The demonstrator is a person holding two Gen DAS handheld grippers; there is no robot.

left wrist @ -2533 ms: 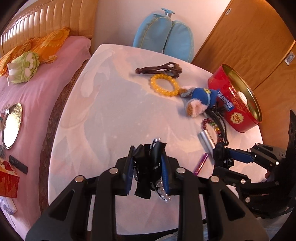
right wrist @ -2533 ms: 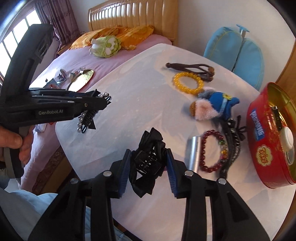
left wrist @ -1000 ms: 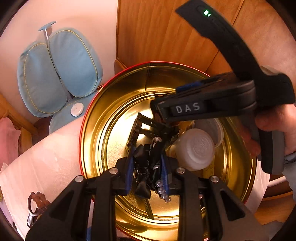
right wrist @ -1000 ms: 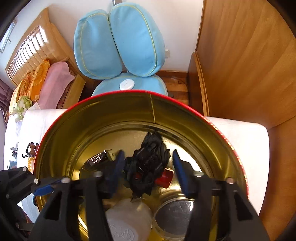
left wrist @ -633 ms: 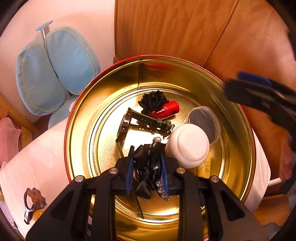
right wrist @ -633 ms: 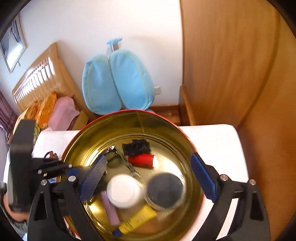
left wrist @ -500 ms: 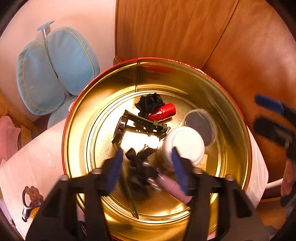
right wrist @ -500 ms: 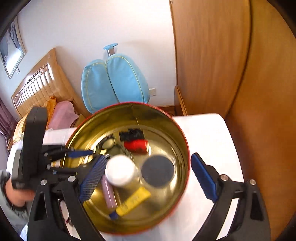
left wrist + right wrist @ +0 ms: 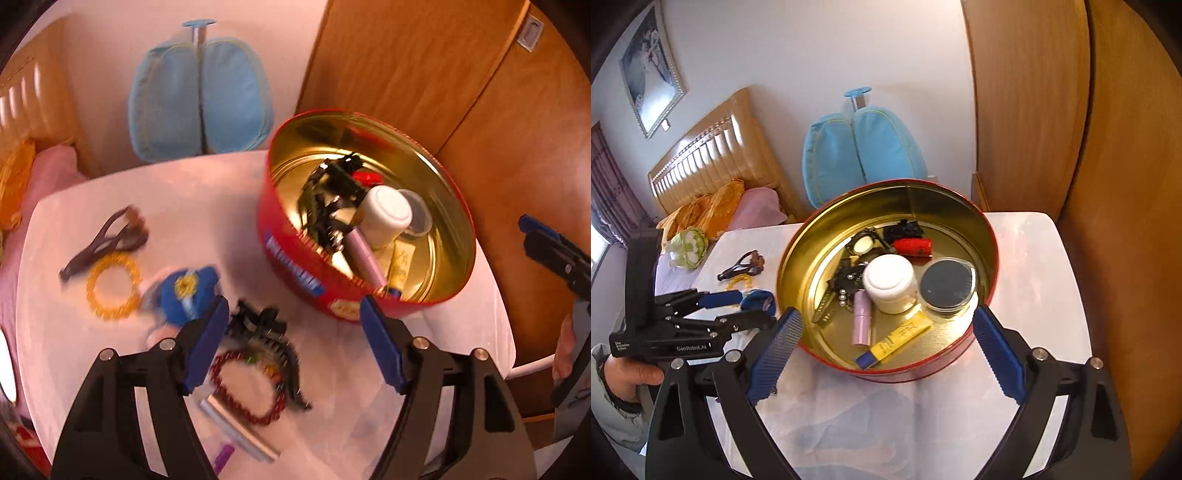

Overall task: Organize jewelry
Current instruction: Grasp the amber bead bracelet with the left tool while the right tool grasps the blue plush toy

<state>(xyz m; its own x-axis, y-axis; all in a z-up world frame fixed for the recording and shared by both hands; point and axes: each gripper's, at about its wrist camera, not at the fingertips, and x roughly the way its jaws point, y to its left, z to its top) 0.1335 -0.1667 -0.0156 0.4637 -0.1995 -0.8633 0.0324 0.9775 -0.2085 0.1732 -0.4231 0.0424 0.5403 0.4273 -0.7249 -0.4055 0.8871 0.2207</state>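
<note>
Left wrist view first: the left gripper (image 9: 293, 341) has its blue pads spread and still opening, with nothing clamped between them. Nearest, just under and beyond its left finger, lie a dark red bead bracelet (image 9: 249, 391), a silver tube (image 9: 240, 428) at its near edge and a black toothed hair clip (image 9: 266, 330) curling round its far side. All are blurred. A little farther left sit a blue plush toy (image 9: 188, 291), a yellow bead bracelet (image 9: 112, 291) and, beyond it, a dark brown slingshot-like piece (image 9: 107, 238). All of these rest on the white table (image 9: 369, 406).

From the right wrist view, the right gripper (image 9: 886, 354) hangs over the near rim of the red tin (image 9: 991, 236), jaws spread wide and empty. Inside the tin are a yellow tube (image 9: 897, 341), a pink tube (image 9: 862, 321), a white jar (image 9: 890, 277), a dark round lid (image 9: 945, 286), black hair clips with pearls (image 9: 846, 278), a red cylinder (image 9: 912, 246) and a black bow (image 9: 903, 229) at the far side.

I'd judge the next pick is the red bracelet or the black clip. To do it well, the left gripper should come down steadily, straddle one piece only, and close on the bead strand or the clip's spine, so the neighbour isn't dragged along. The right could take the yellow bracelet without crossing paths
</note>
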